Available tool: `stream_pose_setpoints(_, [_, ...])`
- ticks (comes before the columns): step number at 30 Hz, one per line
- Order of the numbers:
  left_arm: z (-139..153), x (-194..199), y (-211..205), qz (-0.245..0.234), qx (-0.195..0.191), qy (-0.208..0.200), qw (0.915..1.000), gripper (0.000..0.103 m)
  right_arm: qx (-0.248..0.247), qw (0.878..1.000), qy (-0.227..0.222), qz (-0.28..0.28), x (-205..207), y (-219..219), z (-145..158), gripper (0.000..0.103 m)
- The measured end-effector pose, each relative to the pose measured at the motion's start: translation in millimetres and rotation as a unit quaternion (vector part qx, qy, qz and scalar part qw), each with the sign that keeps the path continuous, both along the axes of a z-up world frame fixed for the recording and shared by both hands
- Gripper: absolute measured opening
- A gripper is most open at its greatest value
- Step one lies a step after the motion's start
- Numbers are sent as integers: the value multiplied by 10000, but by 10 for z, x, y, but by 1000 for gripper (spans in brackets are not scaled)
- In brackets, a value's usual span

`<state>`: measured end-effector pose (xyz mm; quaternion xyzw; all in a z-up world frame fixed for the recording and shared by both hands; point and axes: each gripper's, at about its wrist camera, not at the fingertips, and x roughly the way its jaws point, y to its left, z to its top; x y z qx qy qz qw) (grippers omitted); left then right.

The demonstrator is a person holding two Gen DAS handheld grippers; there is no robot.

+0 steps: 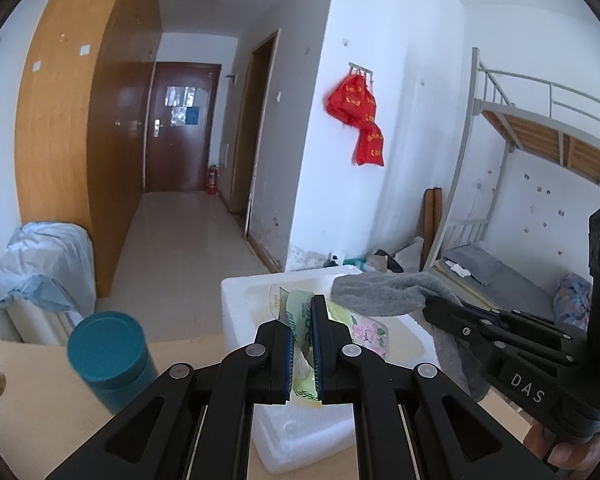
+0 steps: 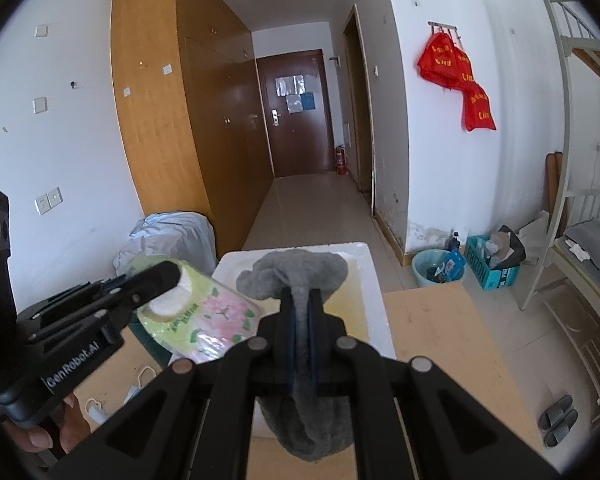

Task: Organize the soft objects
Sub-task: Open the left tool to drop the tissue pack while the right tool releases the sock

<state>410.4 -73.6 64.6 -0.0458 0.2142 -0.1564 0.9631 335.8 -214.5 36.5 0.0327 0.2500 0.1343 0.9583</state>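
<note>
My left gripper [image 1: 302,312] is shut on a green and pink flowered tissue pack [image 1: 364,330] and holds it over the white foam box [image 1: 240,304]. The pack also shows in the right wrist view [image 2: 216,316], with the left gripper [image 2: 156,280] on it. My right gripper [image 2: 303,300] is shut on a grey sock [image 2: 296,270] that hangs over the foam box [image 2: 374,304]. The sock [image 1: 384,294] and the right gripper [image 1: 440,308] also show in the left wrist view, to the right of the pack.
A teal cup [image 1: 108,356] stands on the light wooden table [image 1: 28,412] left of the box. A covered appliance [image 1: 48,264] is at the left wall. On the floor to the right are a blue basin [image 2: 438,270], a blue box [image 2: 490,260] and a bunk bed [image 2: 580,240].
</note>
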Motion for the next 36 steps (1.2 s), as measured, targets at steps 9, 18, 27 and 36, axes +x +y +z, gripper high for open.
stream_pose_setpoints(9, [-72,171,-114,-58,110,-1,9999,8,13,10000,68,-57,97,-11,-21,8])
stream_pose_setpoints(18, [-105,224,-111,-14,155,79,9998,24,-3,10000,71,-33,87,-1,-9,8])
stream_pose_setpoints(27, [-50,171,-63,101,121,-88,9998,50,8,10000,77,10,145,21,14,8])
stream_pose_setpoints(36, [-68,176,47,242,40,2,9997,50,242,9997,46,55,260,-34,18,9])
